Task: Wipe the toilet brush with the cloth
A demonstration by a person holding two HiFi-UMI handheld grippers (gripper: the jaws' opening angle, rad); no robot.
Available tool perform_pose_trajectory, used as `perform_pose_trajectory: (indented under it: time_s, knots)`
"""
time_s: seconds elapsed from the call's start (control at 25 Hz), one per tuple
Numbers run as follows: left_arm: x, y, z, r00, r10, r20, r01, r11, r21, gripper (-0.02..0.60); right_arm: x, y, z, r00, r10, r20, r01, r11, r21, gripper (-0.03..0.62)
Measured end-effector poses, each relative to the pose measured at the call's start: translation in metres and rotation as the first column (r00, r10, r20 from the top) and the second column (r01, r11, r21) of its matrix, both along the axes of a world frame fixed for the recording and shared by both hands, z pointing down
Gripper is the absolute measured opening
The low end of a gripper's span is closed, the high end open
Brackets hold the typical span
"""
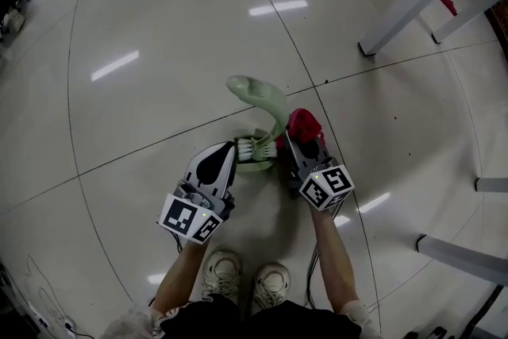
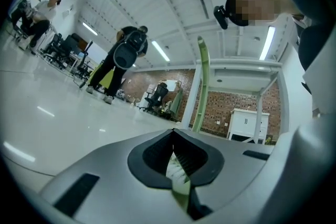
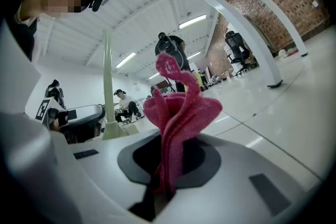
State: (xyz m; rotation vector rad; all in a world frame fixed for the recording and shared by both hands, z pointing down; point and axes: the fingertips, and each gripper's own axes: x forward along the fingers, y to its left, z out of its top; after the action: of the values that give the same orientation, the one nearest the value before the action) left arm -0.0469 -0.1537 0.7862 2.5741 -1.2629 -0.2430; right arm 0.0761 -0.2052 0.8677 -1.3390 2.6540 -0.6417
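Down low over the tiled floor (image 1: pixel 143 28), the left claw (image 1: pixel 232 148) is closed tight on the bristle end of the pale green toilet brush (image 1: pixel 268 101), with white bristles showing between its jaws. The brush's handle curves up and away from the person's shoes (image 1: pixel 222 270). Just beside the handle, the right claw (image 1: pixel 294 140) is clamped on a bunched red cloth (image 1: pixel 305 123), which sticks out past the jaws.

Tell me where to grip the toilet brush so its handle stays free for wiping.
Grip the toilet brush low, by its bristle end, coming from the person's left, as the left gripper does, shut on it. That leaves the long curved handle sticking out clear beside the cloth in the right gripper.
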Motion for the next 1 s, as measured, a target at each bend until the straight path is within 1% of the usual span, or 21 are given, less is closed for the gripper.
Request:
perform_pose_trajectory:
  time_s: [0.2,0.4,0.56,0.72,0.8,0.92,1.0]
  knots:
    - [0.003,0.001,0.015,1.000,0.010,0.027,-0.009,0.999,-0.032,0.003,-0.005,0.012,0.004,1.000,-0.019,-0.015,0.018,0.999,-0.034,0.031]
    - [0.003,0.007,0.029,0.999,0.015,0.045,-0.012,0.998,-0.061,0.003,0.001,0.034,0.009,0.999,0.011,-0.053,-0.014,0.998,-0.068,0.031]
    - [0.002,0.007,0.030,0.998,0.013,0.053,-0.010,0.999,-0.053,0.003,0.004,0.055,0.006,0.999,0.033,-0.034,-0.036,0.995,-0.091,0.032]
    - [0.000,0.006,0.031,0.998,0.008,0.057,-0.005,0.999,-0.049,0.003,-0.003,0.079,0.007,1.000,0.026,-0.004,-0.026,0.993,-0.112,0.031]
    - [-0.003,0.006,0.031,0.998,-0.004,0.063,0.007,0.999,-0.045,0.003,-0.005,0.084,0.007,1.000,0.023,-0.012,-0.024,0.994,-0.111,0.031]
    - [-0.016,0.007,0.022,0.997,-0.041,0.060,0.042,0.999,-0.011,0.003,-0.001,0.084,0.000,0.997,0.042,-0.064,-0.047,0.995,-0.082,0.031]
    - [-0.025,0.007,0.022,0.996,-0.056,0.069,0.057,0.998,-0.009,0.003,0.000,0.087,-0.008,0.994,0.051,-0.096,-0.057,0.997,-0.057,0.032]
